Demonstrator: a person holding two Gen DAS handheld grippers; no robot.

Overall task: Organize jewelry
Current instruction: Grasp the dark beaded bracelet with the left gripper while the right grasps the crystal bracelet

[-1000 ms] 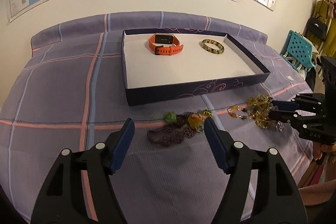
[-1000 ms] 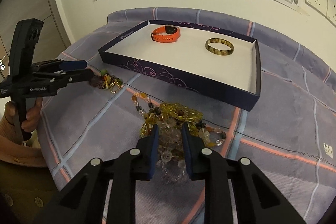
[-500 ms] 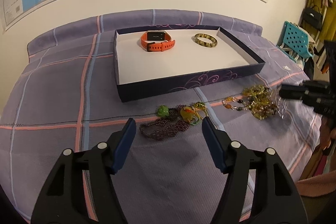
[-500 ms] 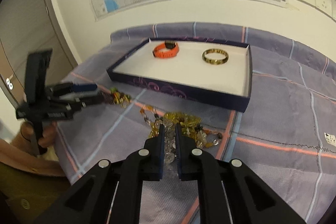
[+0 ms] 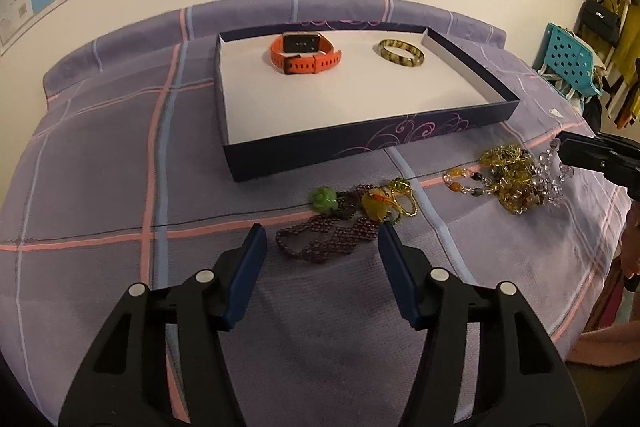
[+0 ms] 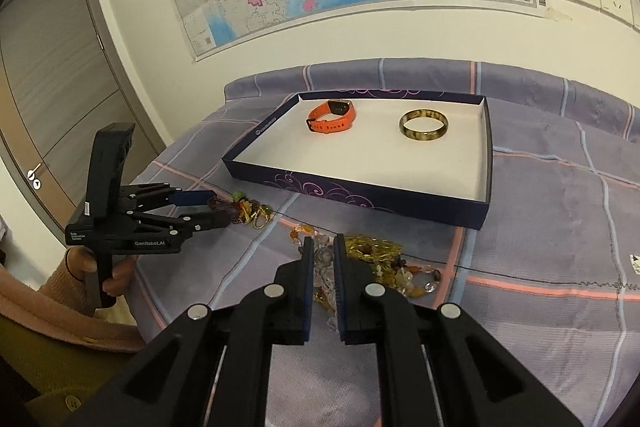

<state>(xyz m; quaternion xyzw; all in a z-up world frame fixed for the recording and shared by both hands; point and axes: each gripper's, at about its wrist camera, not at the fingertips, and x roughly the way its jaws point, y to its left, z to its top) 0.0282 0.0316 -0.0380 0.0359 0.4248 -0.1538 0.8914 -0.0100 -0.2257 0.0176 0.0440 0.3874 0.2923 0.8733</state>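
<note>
Now the right gripper (image 6: 321,247) has its fingers drawn in to a narrow gap with clear crystal beads (image 6: 325,259) pinched between the pads, part of the tangled gold and amber bead pile (image 6: 376,255) lying on the purple checked bedspread (image 6: 540,327) just in front of the tray. Whether the pinch is firm or only grazing the strand cannot be told from here. To do this step well, I would lift slowly and straight up, since the clear strand looks knotted in with the yellow one and a quick pull could drag the whole heap or let the beads slip. The left gripper (image 5: 322,239) hangs spread wide and empty, its tips either side of the dark purple beaded necklace (image 5: 320,243) with green and yellow pendants; it could steady the rest if the tangle rises. Beyond both, the navy box tray (image 6: 360,193) already holds an orange watch (image 6: 332,117) and a mottled bangle (image 6: 424,125), with bare white floor in front for the strand.
</note>
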